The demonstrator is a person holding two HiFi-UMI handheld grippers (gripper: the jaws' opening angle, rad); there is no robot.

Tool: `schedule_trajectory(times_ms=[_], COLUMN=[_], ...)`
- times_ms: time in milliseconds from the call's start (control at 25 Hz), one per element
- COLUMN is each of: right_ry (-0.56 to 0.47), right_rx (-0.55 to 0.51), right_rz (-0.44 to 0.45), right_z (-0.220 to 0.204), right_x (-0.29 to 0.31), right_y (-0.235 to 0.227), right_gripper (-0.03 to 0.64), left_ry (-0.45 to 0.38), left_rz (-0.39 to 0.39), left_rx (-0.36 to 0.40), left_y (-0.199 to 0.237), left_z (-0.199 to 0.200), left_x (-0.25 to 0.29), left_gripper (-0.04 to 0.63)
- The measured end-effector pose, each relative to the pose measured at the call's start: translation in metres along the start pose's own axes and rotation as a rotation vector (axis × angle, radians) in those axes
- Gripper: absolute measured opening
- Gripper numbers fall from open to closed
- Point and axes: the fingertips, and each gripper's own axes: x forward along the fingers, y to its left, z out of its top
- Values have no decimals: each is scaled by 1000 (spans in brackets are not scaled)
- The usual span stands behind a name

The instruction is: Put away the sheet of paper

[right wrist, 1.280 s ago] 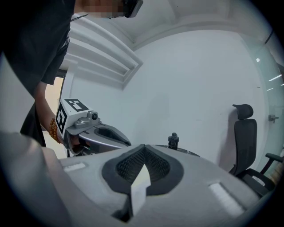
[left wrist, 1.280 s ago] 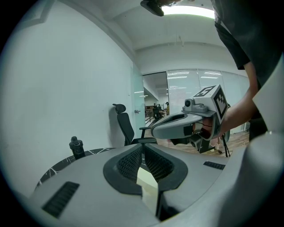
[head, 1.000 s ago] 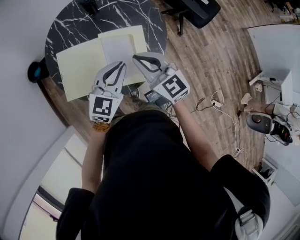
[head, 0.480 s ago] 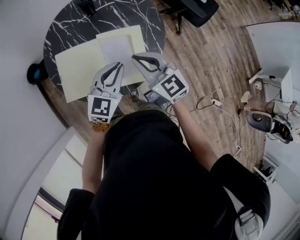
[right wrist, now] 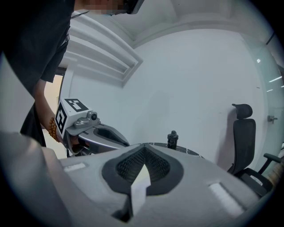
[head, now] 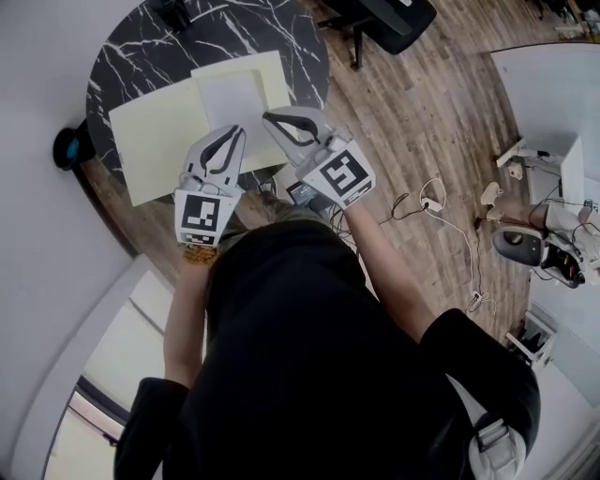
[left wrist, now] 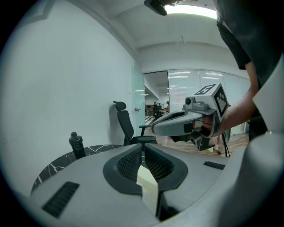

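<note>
Both my tools are clenched on nothing. The left tool point(head: 240, 129) and right tool point(head: 268, 115) hang side by side over the table's point(head: 141, 47) near edge. The white sheet of paper point(head: 234, 96) lies flat on yellow sheets point(head: 159, 136), just beyond the tips.

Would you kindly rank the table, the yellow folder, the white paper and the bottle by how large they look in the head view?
1. table
2. yellow folder
3. white paper
4. bottle
</note>
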Motion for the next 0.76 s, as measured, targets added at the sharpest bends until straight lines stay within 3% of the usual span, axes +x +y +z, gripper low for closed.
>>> schedule_trajectory(times_ms=[480,760], right_ry=[-2,-15], right_rx=[5,-6], right_rz=[-13,-8], right_z=[-2,3], right_x=[-1,1], right_y=[-3,-4], right_gripper=[-3,-4], left_ry=[-14,21], left_rz=[-23,-32], left_rx=[22,50], left_y=[4,10], left_z=[-10,-28], left_x=[6,10], left_gripper=[31,31])
